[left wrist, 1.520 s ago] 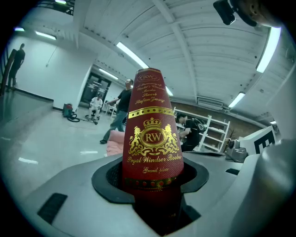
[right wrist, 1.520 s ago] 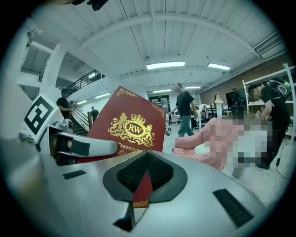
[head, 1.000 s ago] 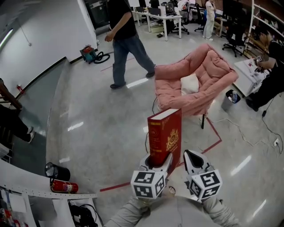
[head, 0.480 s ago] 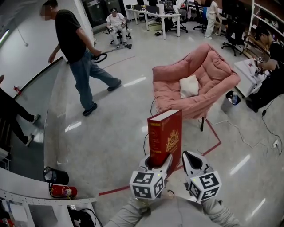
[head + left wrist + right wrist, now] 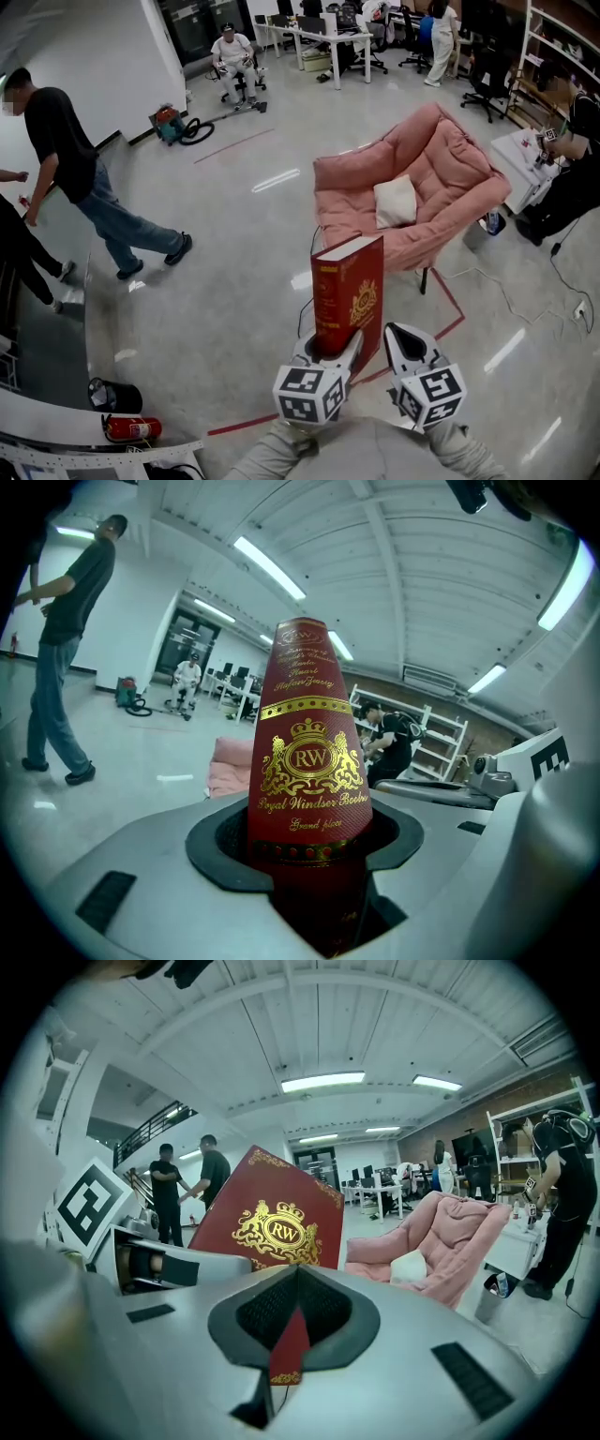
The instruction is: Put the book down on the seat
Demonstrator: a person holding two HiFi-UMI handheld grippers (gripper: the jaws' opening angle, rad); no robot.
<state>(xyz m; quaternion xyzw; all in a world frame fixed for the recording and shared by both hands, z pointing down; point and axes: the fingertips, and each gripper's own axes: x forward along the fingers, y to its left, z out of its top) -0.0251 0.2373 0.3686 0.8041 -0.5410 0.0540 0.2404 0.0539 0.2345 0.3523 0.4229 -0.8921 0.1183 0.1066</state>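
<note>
Book (image 5: 349,292) stood upright, long axis vertical, its foot clamped in the left gripper (image 5: 333,345). The right gripper (image 5: 401,337) appeared pinched on its lower corner. Seat (image 5: 441,155) lay at 12 o'clock, well apart, about equally near both.

Open floor (image 5: 246,281) between book (image 5: 349,298) and seat (image 5: 441,164); white pillow (image 5: 395,201) sits mid-seat.

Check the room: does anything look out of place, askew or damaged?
A red fire extinguisher lies on its side on the floor beside a black container, rather than standing or mounted. Nothing else stands out: the red book is upright in the left gripper, and the pink chair looks intact.
</note>
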